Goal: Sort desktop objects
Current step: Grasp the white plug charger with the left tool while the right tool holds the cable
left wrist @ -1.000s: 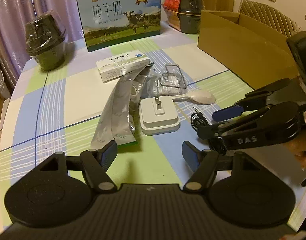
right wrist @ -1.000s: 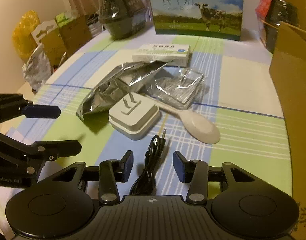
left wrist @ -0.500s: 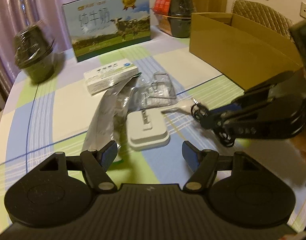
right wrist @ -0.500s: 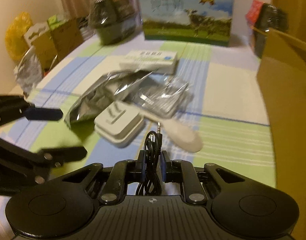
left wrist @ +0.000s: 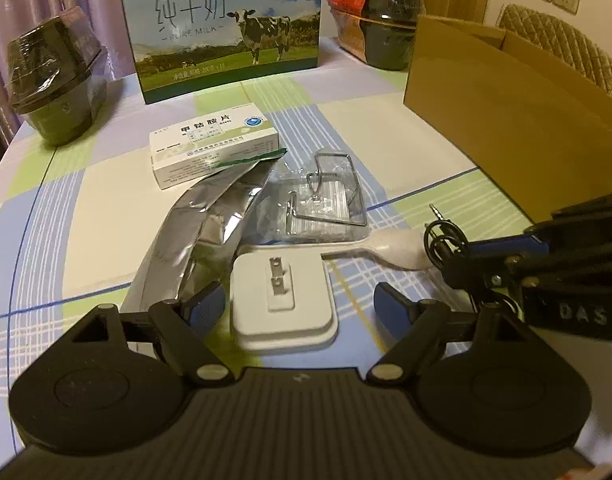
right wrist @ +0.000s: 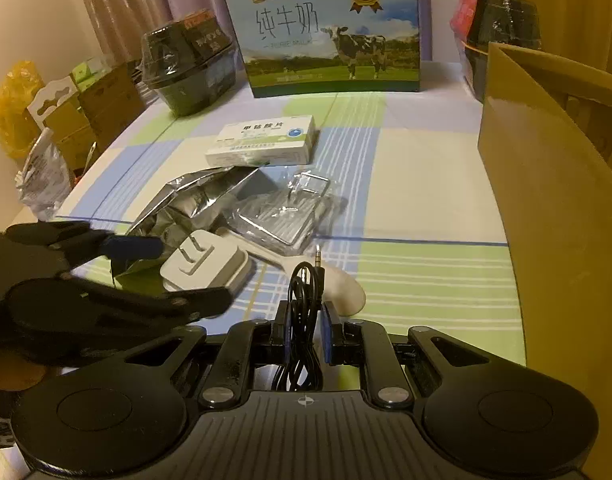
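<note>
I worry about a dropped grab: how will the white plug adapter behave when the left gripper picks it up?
The white plug adapter looks rigid, so it should not flex. Its smooth, rounded sides may slip between the left gripper pads. Lying flat with prongs up, it seems unlikely to roll.

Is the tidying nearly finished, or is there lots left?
Just starting. The right gripper is shut on the black cable. The open left gripper straddles the white charger. The spoon, foil bag, pill box and plastic packet wait on the table.

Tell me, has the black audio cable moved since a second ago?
Yes. The black audio cable has left the tablecloth beside the white charger and is now clamped in the shut right tool, lifted above the spoon.
</note>
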The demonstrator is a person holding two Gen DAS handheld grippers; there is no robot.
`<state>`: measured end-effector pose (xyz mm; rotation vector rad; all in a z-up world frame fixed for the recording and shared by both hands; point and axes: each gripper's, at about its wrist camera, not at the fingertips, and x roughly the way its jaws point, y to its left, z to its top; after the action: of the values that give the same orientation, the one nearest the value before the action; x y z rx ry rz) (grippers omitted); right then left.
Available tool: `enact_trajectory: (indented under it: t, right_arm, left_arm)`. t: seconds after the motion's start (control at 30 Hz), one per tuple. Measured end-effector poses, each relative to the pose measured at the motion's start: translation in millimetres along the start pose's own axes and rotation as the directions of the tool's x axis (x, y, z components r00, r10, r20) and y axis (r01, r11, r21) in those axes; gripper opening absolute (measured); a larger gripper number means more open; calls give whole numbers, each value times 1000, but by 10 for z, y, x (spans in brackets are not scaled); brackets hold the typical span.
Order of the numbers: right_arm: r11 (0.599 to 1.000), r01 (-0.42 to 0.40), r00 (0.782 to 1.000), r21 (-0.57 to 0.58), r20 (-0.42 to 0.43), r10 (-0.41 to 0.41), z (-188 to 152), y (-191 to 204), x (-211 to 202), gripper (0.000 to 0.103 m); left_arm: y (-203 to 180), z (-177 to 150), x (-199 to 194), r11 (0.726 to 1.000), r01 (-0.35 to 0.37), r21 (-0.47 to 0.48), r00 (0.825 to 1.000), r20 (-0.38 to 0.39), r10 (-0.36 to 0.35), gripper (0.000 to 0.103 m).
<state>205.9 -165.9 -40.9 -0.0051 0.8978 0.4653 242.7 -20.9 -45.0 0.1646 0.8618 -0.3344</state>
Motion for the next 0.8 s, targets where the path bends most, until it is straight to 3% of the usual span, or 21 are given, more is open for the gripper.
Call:
enact_trajectory:
  t: [0.17, 0.27, 0.5, 0.8]
  right_arm:
    - [1000, 6, 1000, 9, -3, -6, 5, -52, 4, 11]
    - [1000, 9, 1000, 9, -8, -9, -12, -75, 1, 11]
    - [999, -8, 999, 38, -43, 10, -157, -98, -108, 11]
    - [998, -50, 993, 49, -104, 55, -578, -35, -382, 12]
  left_arm:
    - [-41, -10, 144, 999, -42, 24, 999, -25, 43, 75]
    - [-61, -12, 128, 998, -52, 18, 998, -29, 53, 57]
    - [-192, -187, -102, 1000, -25, 3, 997, -77, 25, 56]
    - [-486, -766, -636, 998, -32, 48, 996, -76, 36, 55]
